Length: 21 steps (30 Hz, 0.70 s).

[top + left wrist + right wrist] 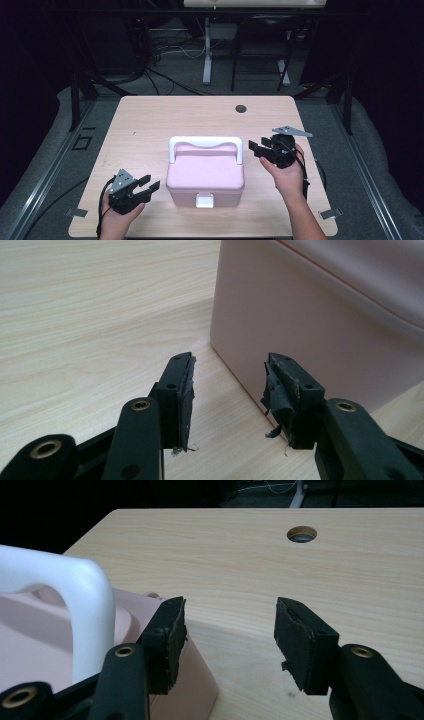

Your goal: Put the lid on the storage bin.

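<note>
A pink box [205, 177] with a white handle [205, 143] and a white front latch [204, 201] stands closed at the middle of the wooden table [150, 125]. My left gripper [149, 186] is open, low at the box's left front corner, with the pink wall [320, 335] just beyond its jaws. My right gripper [257, 148] is open beside the box's right rear corner, level with the handle. In the right gripper view the handle's white end [75, 600] rises left of the jaws [227, 635], with nothing between them.
A round cable hole [241, 108] sits near the table's far edge. Bare wood lies to the left of and behind the box. Beyond the table are desk legs [207, 50] and cables on a dark floor.
</note>
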{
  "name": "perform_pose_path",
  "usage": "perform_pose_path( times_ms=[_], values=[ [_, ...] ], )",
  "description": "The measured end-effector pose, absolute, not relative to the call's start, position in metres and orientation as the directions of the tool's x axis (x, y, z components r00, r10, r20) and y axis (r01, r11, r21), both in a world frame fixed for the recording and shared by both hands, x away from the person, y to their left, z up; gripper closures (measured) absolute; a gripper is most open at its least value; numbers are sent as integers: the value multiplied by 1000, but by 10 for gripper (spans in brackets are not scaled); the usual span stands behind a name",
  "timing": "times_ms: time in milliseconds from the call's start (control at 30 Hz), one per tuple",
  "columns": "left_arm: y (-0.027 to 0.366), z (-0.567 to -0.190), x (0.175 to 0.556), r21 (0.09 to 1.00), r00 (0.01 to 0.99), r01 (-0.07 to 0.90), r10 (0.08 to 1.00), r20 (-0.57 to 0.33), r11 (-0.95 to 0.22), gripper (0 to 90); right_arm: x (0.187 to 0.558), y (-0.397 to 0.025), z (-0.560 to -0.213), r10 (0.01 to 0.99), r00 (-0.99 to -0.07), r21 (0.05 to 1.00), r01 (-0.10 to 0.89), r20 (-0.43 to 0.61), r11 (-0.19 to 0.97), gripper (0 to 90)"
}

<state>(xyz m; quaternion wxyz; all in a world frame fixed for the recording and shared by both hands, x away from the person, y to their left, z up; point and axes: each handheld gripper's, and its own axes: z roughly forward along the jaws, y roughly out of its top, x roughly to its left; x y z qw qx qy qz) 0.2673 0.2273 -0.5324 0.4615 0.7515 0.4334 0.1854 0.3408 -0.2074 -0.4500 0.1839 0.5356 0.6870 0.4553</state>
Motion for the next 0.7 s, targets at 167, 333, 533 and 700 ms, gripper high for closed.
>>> perform_pose_path(
  times_ms=[167, 333, 533, 700],
  values=[
    [228, -535, 269, 850, 556, 490, 821, -132, -196, 542, 342, -204, -454, 903, -360, 823, 568, 234, 13, 460],
    [228, -537, 270, 845, 558, 496, 819, -134, -199, 533, 343, -202, -457, 904, -361, 820, 572, 230, 20, 460],
    [228, -538, 270, 846, 559, 497, 817, -140, -195, 527, 345, -204, -460, 905, -352, 817, 577, 239, 8, 459],
    [227, -537, 270, 848, 560, 493, 817, -140, -193, 524, 344, -206, -459, 906, -349, 821, 571, 240, 3, 458]
  ],
)
